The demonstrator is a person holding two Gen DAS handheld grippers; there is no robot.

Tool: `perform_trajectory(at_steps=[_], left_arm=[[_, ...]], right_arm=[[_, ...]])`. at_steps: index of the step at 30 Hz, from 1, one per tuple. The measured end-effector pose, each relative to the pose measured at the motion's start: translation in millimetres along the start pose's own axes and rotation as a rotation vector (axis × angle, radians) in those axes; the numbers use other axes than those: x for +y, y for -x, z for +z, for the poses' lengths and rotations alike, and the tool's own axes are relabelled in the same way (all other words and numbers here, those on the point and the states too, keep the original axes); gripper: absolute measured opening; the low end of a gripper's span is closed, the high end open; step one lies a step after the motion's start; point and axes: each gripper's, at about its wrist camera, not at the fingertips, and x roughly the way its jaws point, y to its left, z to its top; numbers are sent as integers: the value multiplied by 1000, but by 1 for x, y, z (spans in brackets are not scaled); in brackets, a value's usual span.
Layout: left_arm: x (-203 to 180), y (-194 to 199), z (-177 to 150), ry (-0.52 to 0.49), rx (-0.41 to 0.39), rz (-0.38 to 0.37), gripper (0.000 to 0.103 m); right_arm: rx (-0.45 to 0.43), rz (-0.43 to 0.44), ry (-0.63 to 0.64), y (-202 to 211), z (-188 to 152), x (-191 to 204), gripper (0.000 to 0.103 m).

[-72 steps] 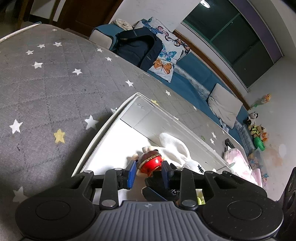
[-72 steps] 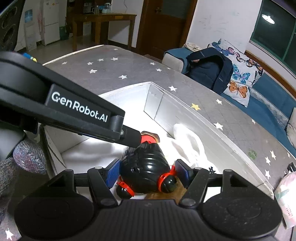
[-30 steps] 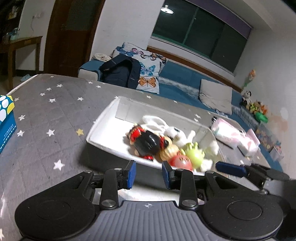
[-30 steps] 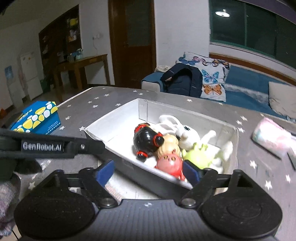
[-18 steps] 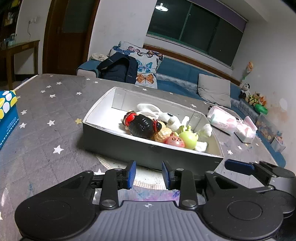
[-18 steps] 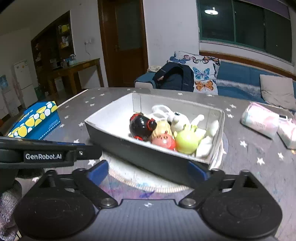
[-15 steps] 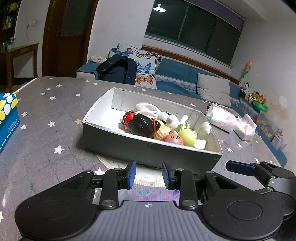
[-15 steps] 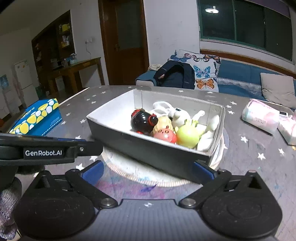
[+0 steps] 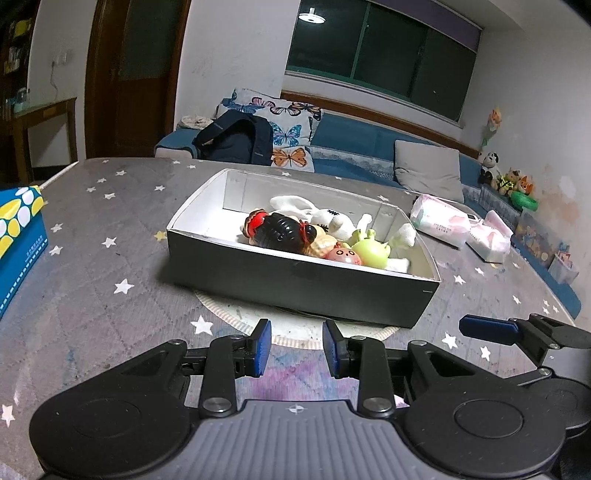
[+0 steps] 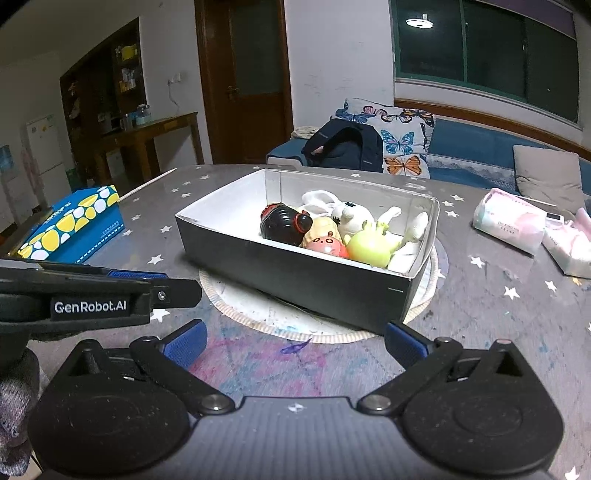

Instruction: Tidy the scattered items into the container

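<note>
Box (image 10: 295,273) with toys ahead of right hand-held gripper (image 10: 295,341), apart.

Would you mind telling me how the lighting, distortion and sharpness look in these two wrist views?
Left wrist view: dim room lit by one ceiling lamp; fisheye bends the window frame; the box is sharp. Right wrist view: the same lamp glares top right; the door bows; the table looks slightly soft near the edges.
</note>
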Motion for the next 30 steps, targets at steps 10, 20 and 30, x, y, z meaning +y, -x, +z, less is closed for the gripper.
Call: perform_trajectory(at_steps=[10, 20, 30], left_arm=[[-6, 7, -5, -10, -12, 5, 32], [-13, 6, -12, -32, -2, 15, 32], [-15, 4, -13, -42, 0, 26, 32]], right_arm=[[-2, 4, -54, 7, -8, -3, 103], [10, 5, -76, 6, -14, -4, 103], [21, 8, -88, 5, -17, -5, 103]])
